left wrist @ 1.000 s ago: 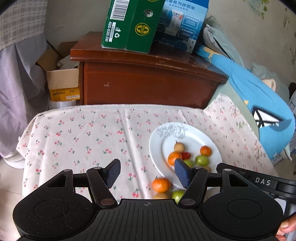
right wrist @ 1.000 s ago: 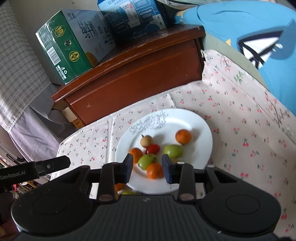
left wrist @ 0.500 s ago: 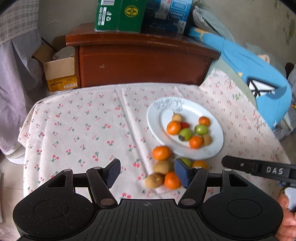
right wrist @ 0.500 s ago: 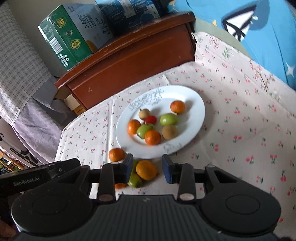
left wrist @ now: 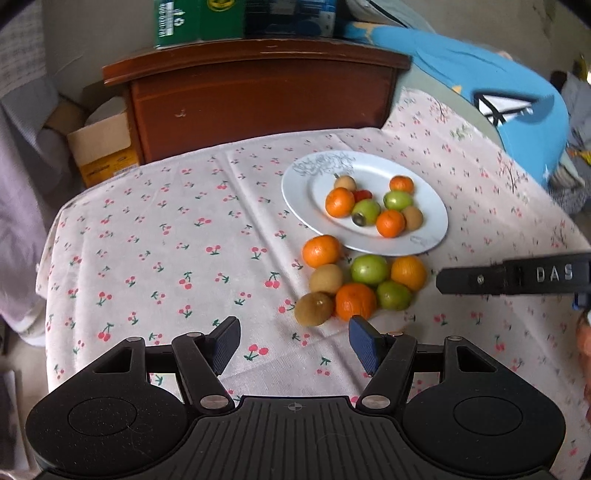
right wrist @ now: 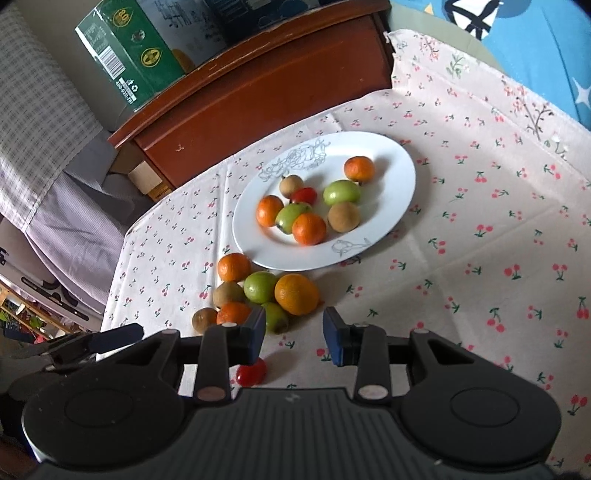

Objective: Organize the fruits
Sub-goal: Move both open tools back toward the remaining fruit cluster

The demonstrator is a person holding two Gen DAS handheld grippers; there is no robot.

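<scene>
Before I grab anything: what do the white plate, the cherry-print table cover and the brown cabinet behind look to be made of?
White oval plate: likely glazed ceramic, glossy, with a grey line drawing on the rim.
Cherry-print table cover: woven cloth, matte, with creases and fold lines.
Brown cabinet: seemingly varnished wood, reddish sheen, small scuffs on its front.

Ahead of me stands a dark red-brown wooden cabinet (left wrist: pixel 258 96), its top edge scuffed. On it sit a green carton (right wrist: pixel 129 55) with a barcode and a blue printed box (left wrist: pixel 291 16) beside it. Left of the cabinet an open cardboard box (left wrist: pixel 101 147) rests low on the floor, next to pale checked and lilac fabric (right wrist: pixel 40 122) hanging down. To my right lies bright blue bedding (left wrist: pixel 498 99) with a white pattern. The wall (left wrist: pixel 92 33) behind is plain and greyish, in soft daylight.
</scene>
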